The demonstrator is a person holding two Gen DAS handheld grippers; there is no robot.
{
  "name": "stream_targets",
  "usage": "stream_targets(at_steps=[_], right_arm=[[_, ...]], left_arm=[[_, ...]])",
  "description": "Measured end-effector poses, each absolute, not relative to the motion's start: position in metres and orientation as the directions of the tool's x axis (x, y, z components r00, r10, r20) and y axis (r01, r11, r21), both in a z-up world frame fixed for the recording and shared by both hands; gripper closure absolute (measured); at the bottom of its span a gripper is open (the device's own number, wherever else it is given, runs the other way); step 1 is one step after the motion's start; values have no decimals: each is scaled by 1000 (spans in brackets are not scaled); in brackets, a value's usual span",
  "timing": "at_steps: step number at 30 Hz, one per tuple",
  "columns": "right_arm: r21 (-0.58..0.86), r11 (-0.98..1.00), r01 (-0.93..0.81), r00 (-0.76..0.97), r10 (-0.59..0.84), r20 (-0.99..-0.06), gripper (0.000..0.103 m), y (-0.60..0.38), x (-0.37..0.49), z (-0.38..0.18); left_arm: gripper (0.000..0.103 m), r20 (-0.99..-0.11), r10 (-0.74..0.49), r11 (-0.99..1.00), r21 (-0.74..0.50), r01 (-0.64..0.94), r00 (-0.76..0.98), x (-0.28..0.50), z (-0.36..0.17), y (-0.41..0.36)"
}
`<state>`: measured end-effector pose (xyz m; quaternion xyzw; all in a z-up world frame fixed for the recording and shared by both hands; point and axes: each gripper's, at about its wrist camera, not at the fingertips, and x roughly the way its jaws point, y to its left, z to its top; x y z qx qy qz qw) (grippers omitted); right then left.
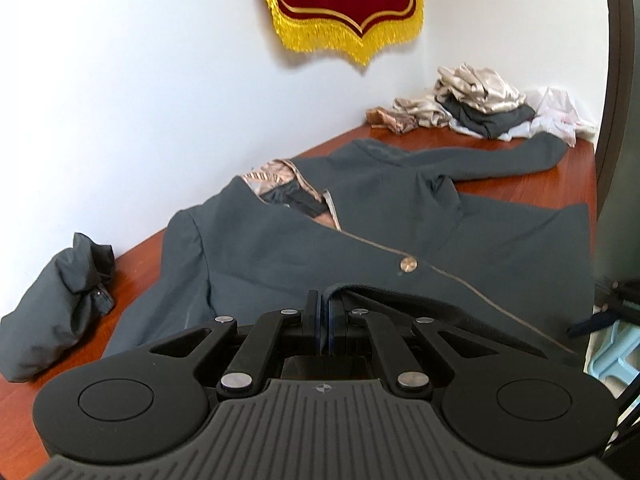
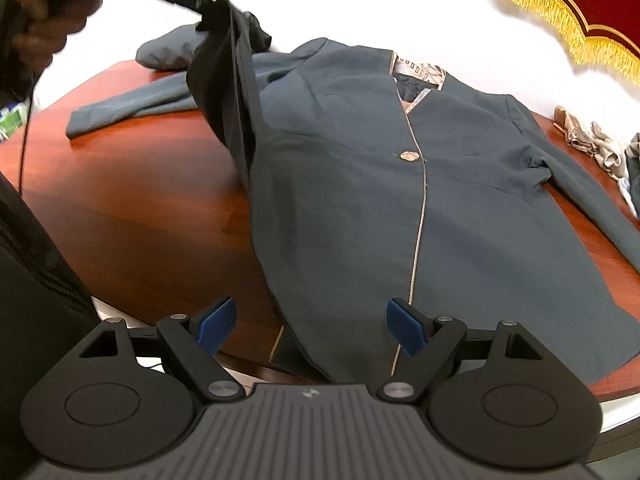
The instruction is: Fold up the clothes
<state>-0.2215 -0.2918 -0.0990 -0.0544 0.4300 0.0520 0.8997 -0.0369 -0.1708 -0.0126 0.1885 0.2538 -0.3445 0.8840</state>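
A dark teal jacket [image 1: 320, 232] lies front-up on the reddish wooden table [image 1: 540, 188], with one gold button [image 1: 408, 264] and a patterned lining at the collar. My left gripper [image 1: 322, 300] is shut on an edge of the jacket's fabric. The right wrist view shows that left gripper [image 2: 208, 12], held by a hand [image 2: 40, 12], lifting the jacket's [image 2: 360, 200] left side up off the table [image 2: 140, 200]. The left sleeve [image 2: 120, 110] lies stretched out on the wood. My right gripper [image 2: 311, 320] is open just above the jacket's hem at the table's near edge, holding nothing.
A heap of beige, grey and white clothes [image 1: 472, 100] sits in the far corner. A dark folded bundle [image 1: 60, 300] lies at the table's left end. A red pennant with gold fringe [image 1: 344, 4] hangs on the white wall. A light blue stool [image 1: 612, 352] stands beyond the right edge.
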Motion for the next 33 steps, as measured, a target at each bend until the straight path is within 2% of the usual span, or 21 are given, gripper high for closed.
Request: stream_targets(at_steps=[4,8,13,16,18,22,29,33], right_arm=[[-129,984,-124,637,-21,-771,16,-289,-220,-105],[-268,957,-113,656,-130,-744,16,-283,-223,-113],[-295,934,-201,649,-99,-755,24,-283,-223,-110],[-310,917,-252,643,-81,-762,51,-283,-223,-109],[-319,903,-286,639,-68,-767,93,-283,-223,-108],[-337,873,-353,628,-45,-777,96,-283,-224,-105],[-362,808,-465,607,-7,-795,97,-283,-224,-102],[-356,775,-523,581,19,-814,97,-280,-226,-99]], left_arm=[[99,-566,-512,706,151,692,646,-36,-5,-171],[99,-561,-515,711,143,688,648,-35,0,-168],[99,-561,-517,717,129,685,647,-33,5,-161],[99,-570,-511,716,131,686,643,-36,5,-154],[99,-579,-505,715,135,686,640,-38,3,-147],[99,-607,-485,716,138,685,630,-46,-5,-130],[99,-739,-413,726,86,682,532,-77,-47,-72],[99,-772,-398,731,60,680,496,-97,-60,-58]])
